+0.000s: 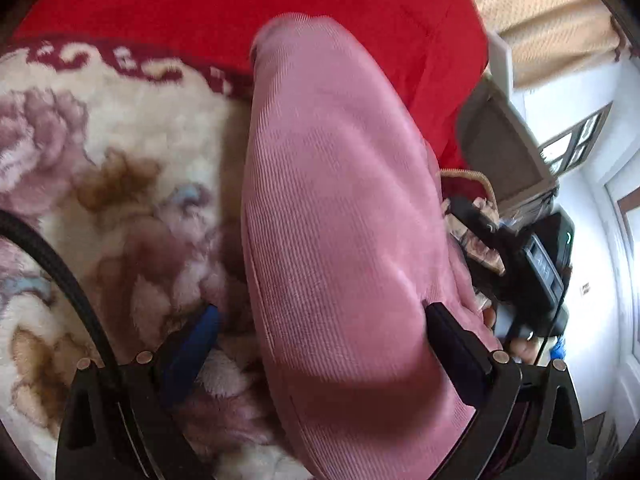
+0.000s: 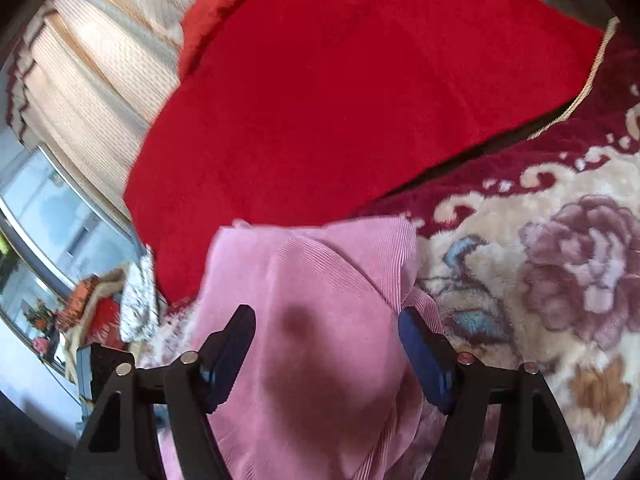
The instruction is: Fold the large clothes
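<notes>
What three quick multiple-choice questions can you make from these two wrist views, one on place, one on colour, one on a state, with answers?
1. Beyond the pink garment lies: A a red cloth; B a green towel; C a wooden board.
2. The border of the floral blanket is: A yellow; B dark red; C black.
3. The right gripper is: A clamped shut on nothing; B open around the garment; C out of view.

Answers: A, red fabric fills the far side; B, the maroon band shows; B, its fingers stand apart on both sides of the pink fabric.

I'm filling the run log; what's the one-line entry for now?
stage: folding | pink garment on floral blanket | left gripper: open, garment between | right gripper: open, garment between
</notes>
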The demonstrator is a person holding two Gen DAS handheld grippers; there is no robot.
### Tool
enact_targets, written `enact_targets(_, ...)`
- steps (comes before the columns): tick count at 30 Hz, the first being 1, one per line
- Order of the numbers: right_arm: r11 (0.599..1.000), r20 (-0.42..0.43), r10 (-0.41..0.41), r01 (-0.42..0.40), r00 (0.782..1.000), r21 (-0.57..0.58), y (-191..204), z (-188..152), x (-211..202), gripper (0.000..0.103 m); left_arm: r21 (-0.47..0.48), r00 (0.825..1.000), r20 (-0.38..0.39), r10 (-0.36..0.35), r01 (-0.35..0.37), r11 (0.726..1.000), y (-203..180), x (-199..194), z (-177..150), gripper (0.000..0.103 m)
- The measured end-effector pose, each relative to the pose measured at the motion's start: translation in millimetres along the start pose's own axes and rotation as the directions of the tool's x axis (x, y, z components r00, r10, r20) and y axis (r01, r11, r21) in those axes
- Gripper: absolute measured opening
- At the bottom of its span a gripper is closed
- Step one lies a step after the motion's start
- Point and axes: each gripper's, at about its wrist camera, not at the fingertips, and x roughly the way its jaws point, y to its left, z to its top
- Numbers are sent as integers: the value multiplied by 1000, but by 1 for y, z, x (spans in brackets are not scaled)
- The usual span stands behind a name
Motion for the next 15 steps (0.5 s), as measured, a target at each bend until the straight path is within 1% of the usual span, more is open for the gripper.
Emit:
enact_targets(2, 999, -103, -44, 45, 994, 9, -9, -4, 24, 75, 13, 1000, -4, 0, 0, 1000, -3, 0, 1, 103)
enact_targets(3, 999, -138, -42, 45, 990, 25, -15, -8, 33, 75, 24, 1000, -4, 6, -6, 1000, -4, 0, 1, 103)
enact_targets(4, 999, -139, -25, 31, 990, 41, -19, -10, 35, 75, 24, 1000, -1, 5, -5, 1000, -5, 0, 0, 103)
enact_targets(6, 999, -131, -26, 31, 991, 41, -19, -6, 29, 76, 24, 1000, 5, 7, -7, 1000, -8, -3, 1, 103)
enact_targets(9, 1000, -61, -19, 19, 998, 4, -15, -5, 8, 76, 73, 999, 47, 8, -11, 997, -18, -18, 2, 103)
enact_targets(12, 999, -1, 26, -26, 1000, -35, -7, -6, -14, 75, 125, 997, 83, -2, -8, 992, -28, -28, 0, 103)
enact_targets(13, 998, 10, 34, -34, 999, -43, -5, -6, -18, 75, 137, 996, 84, 5, -16, 990, -30, -29, -1, 103)
enact_targets(14, 998, 0, 25, -25, 1000, -49, -2, -9, -18, 75, 145, 997, 73, 33, -43, 988, -30, -25, -1, 103)
enact_targets(15, 999, -30, 11, -12, 1000, -46, -3, -8, -12, 76, 153, 996, 49, 74, -81, 985, -29, -18, -2, 103)
